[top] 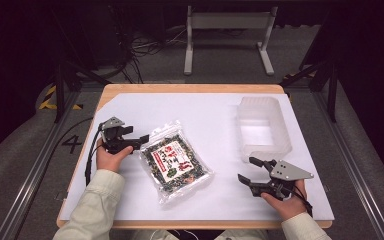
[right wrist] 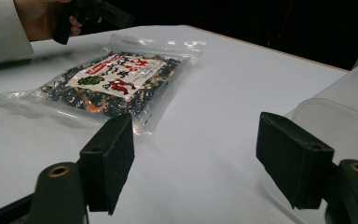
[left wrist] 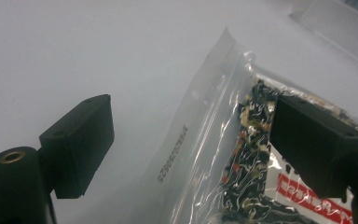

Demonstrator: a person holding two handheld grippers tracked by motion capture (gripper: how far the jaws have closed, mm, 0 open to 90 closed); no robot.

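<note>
White sheeting covered the counter (top: 215, 107). Mid-counter lay a sealed food pouch (top: 174, 161); the left hand-held gripper (top: 139, 141), jaws spread, straddled its near-left edge to grasp it. The right hand-held gripper (top: 247, 171) waited, spread, empty.

Your packet (top: 175, 161) is a clear plastic bag, sealed and lying flat on the white sheet (top: 205, 115), turned at a slant. You can see dark, mixed dried pieces inside it, with a white and red printed label across the middle. A clear sealed margin runs round its edges. It lies left of the clear plastic tub (top: 263, 128), well apart from it and a little nearer you.
</note>
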